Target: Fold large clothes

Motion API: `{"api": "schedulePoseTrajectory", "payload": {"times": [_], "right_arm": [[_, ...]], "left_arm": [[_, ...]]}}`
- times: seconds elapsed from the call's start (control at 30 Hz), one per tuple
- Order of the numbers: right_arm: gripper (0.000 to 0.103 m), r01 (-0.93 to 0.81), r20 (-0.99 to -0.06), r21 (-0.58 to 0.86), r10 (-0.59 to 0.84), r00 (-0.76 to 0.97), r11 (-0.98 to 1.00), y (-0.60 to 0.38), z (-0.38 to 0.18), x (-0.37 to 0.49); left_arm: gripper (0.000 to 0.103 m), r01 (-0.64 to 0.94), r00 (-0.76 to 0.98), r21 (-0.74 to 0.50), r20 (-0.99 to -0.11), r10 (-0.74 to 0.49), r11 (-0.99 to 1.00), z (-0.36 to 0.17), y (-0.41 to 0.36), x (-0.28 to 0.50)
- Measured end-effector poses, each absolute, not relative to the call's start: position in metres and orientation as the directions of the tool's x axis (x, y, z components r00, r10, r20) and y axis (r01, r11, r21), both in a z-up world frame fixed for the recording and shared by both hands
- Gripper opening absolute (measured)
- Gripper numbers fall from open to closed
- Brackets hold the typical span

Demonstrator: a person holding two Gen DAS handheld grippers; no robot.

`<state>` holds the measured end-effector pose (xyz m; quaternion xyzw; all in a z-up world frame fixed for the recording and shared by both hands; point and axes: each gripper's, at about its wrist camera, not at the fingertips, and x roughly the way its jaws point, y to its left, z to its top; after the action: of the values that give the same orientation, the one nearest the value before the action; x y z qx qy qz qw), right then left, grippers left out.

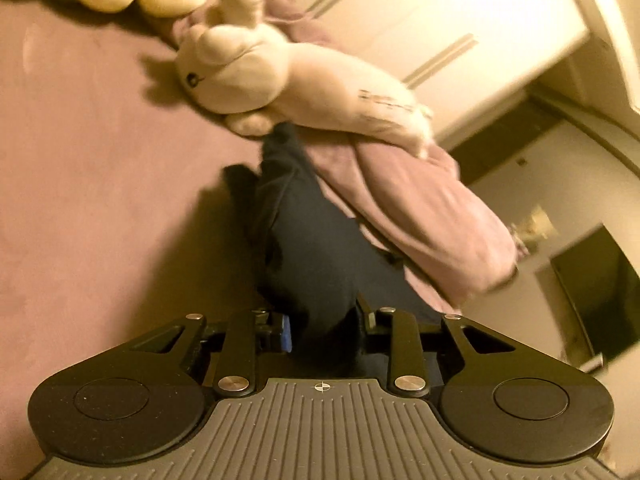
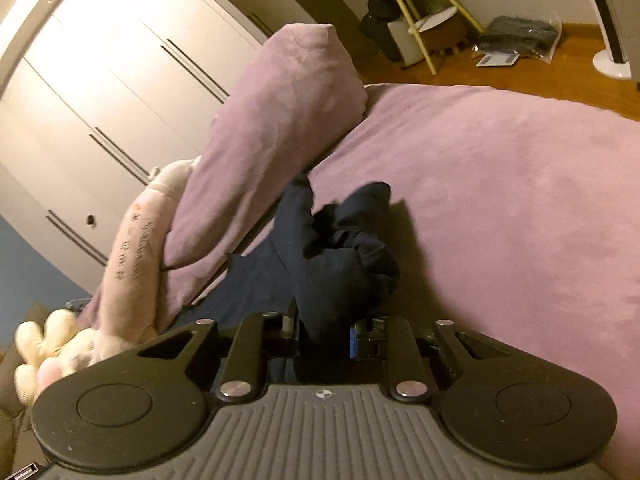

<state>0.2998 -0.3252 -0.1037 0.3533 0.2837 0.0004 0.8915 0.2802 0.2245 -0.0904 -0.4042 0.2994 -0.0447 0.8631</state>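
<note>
A dark navy garment (image 1: pixel 312 240) hangs bunched over the purple bed (image 1: pixel 100 180). My left gripper (image 1: pixel 324 324) is shut on one end of it; the cloth fills the gap between the jaws. In the right wrist view the same navy garment (image 2: pixel 332 256) trails crumpled away from my right gripper (image 2: pixel 324 332), which is shut on its other end. The garment's far parts touch the bed (image 2: pixel 500 200) beside a purple pillow (image 2: pixel 276 140).
A purple pillow (image 1: pixel 420 208) and a pale plush toy (image 1: pixel 304 84) lie next to the garment. The plush (image 2: pixel 132 256) also shows at left. White wardrobe doors (image 2: pixel 100 92) stand behind. A small side table (image 2: pixel 416 8) and bags (image 2: pixel 516 36) sit on the wooden floor.
</note>
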Motion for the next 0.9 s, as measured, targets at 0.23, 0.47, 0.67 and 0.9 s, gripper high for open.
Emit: {"api": "schedulePoseTrajectory", "payload": {"times": [0.23, 0.47, 0.67, 0.9], "right_arm": [[0.02, 0.24, -0.609, 0.603, 0.245, 0.754, 0.761, -0.34, -0.122, 0.18], [0.03, 0.292, -0.663, 0.601, 0.261, 0.701, 0.744, -0.354, -0.132, 0.146], [0.045, 0.368, -0.7, 0.386, 0.009, 0.714, 0.846, -0.343, -0.097, 0.136], [0.047, -0.008, -0.57, 0.204, 0.126, 0.812, 0.979, -0.279, -0.075, 0.182]], "left_arm": [[0.031, -0.2, 0.767, -0.703, -0.546, -0.337, 0.682, -0.088, 0.221, 0.162], [0.041, -0.325, 0.724, -0.692, -0.62, -0.301, 0.644, -0.118, 0.224, 0.105], [0.056, -0.425, 0.709, -0.635, -0.676, -0.199, 0.645, -0.106, 0.23, 0.102], [0.068, -0.33, 0.755, -0.436, -0.654, -0.043, 0.837, -0.073, 0.204, 0.126]]}}
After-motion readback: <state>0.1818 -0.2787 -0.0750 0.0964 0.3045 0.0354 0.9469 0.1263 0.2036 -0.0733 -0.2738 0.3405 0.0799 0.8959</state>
